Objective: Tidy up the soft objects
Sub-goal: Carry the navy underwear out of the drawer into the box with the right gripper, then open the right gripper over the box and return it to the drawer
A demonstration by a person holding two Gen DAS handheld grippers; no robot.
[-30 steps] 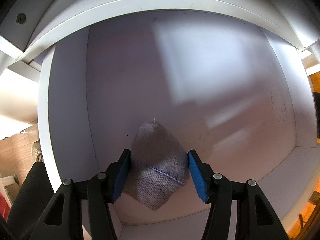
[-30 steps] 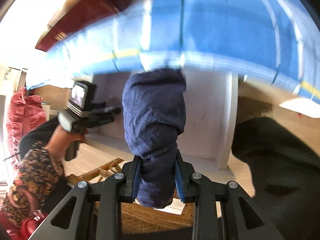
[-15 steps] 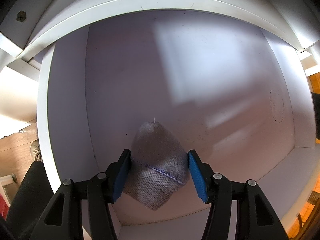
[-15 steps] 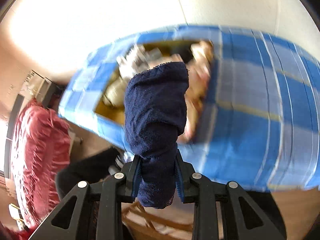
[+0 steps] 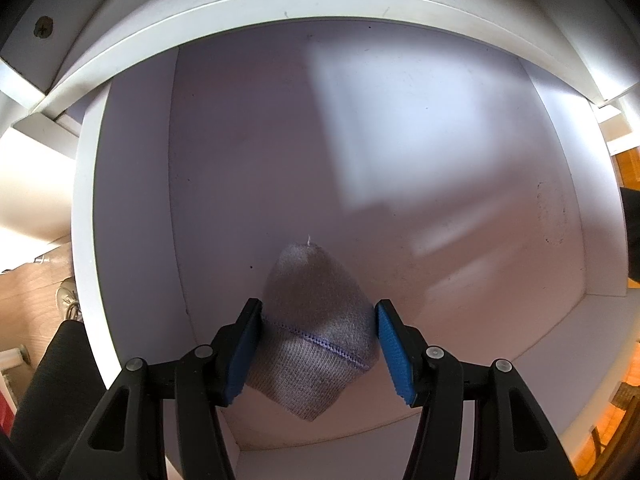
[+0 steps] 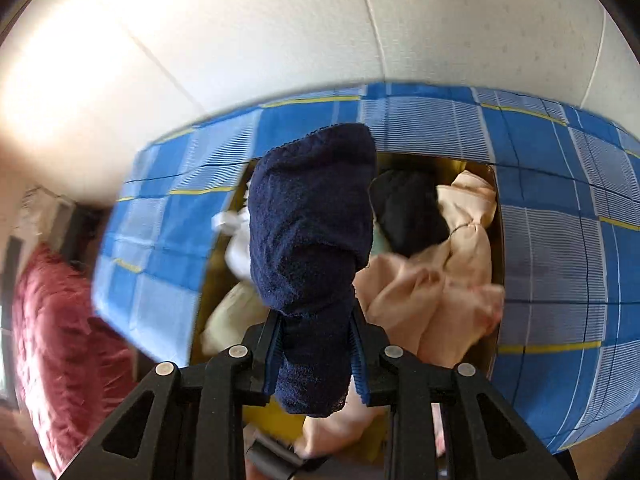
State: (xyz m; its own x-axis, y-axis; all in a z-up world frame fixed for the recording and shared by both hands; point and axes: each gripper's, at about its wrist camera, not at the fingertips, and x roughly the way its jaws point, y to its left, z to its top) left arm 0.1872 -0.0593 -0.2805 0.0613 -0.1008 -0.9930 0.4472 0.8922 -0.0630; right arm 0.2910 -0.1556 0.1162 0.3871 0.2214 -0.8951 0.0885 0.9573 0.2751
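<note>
Left tongs [image 5: 318, 344]: released, blue pads [image 5: 394, 354] standing either side of a grey sock [image 5: 316, 332]. The left pad looks to touch the sock's edge; the right pad sits just beside it. Sock lies folded on the floor of a white shelf [image 5: 132, 184] compartment, near its left wall, a purple seam line across it.

Right tongs [image 6: 316, 348]: clenched on a navy cloth [image 6: 310, 232], which stands upright out of the grip. Beyond it, an open box [image 6: 496, 240] sunk in a blue checked cover [image 6: 560, 248] holds pink [image 6: 448, 292], black [image 6: 408, 208] and white [image 6: 240, 240] garments. Red fabric [image 6: 60, 344] at far left.
</note>
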